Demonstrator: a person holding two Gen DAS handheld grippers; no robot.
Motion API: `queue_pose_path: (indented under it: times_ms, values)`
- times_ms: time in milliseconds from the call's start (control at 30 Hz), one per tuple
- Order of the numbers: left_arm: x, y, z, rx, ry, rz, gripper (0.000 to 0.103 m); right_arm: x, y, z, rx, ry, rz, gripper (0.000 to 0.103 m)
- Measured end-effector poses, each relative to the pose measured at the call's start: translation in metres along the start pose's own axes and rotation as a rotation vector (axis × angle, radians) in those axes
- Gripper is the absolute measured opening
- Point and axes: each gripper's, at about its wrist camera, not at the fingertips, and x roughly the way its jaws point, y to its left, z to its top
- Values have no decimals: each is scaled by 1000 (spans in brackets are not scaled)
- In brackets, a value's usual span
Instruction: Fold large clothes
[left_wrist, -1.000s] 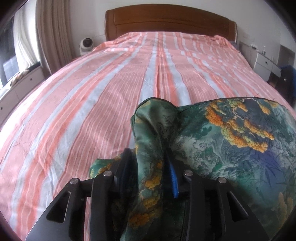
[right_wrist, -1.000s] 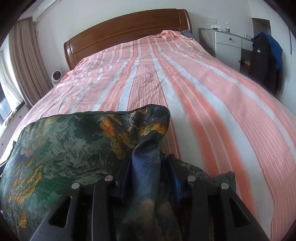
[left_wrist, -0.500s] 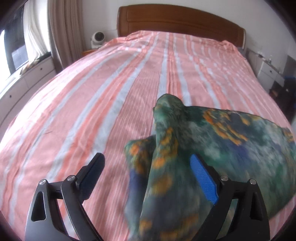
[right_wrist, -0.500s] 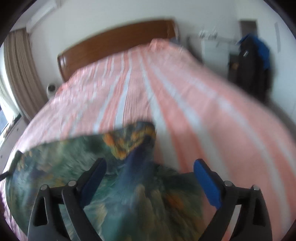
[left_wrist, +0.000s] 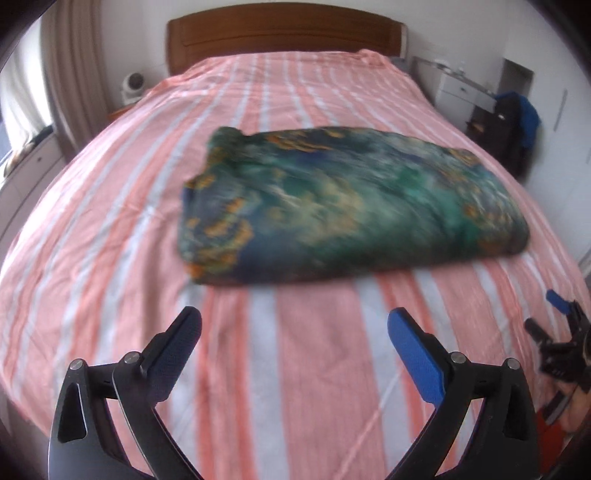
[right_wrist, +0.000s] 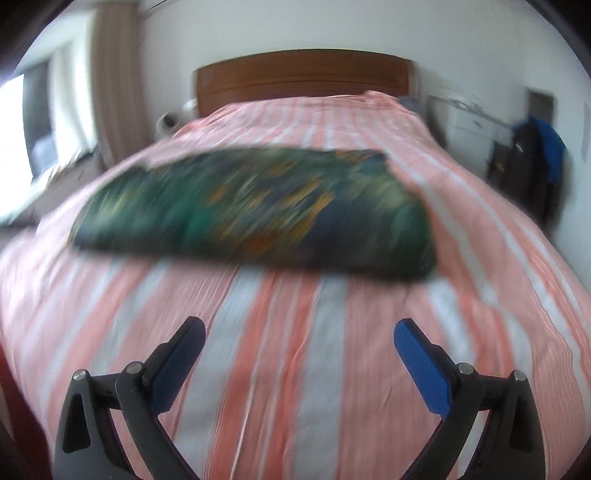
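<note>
A folded green and blue garment with orange print (left_wrist: 351, 206) lies flat across the middle of the pink-and-white striped bed (left_wrist: 295, 369). My left gripper (left_wrist: 293, 317) hovers over bare sheet, well short of the garment's near edge, its jaws opening wide with nothing between them. In the right wrist view the same garment (right_wrist: 258, 214) lies ahead, blurred by motion. My right gripper (right_wrist: 299, 328) is likewise back from it, jaws opening, nothing between them. It also shows at the left wrist view's right edge as the right gripper (left_wrist: 543, 312), held by a hand.
A wooden headboard (left_wrist: 284, 33) stands at the far end. Curtains (left_wrist: 74, 74) and a window sill are on the left, with a small white device (left_wrist: 133, 85) beside the bed. White drawers (left_wrist: 458, 88) and a dark jacket (left_wrist: 517, 125) stand on the right.
Both grippers were shut on the garment's folded corners, then opened and let go. They have pulled back toward the foot of the bed, and the garment now lies folded on the sheet.
</note>
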Motion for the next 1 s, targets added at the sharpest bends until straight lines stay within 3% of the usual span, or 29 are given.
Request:
queue_pose_path:
  times_ms: [133,333,533,1000]
  values:
    - [32,-34,-29,26,-14,3,101,-1,19,-32,-112,-12,-42,101]
    - [75,-51,-61,58,-8,37,102,10,9,-52,-82,8,-8,101]
    - [76,-46,-69,33,-63,14,103,22,-2,-60,-10,23,58,103]
    - [72,-52,-86,45,-96,38,103,26,1,-63,-18,-5,39,103]
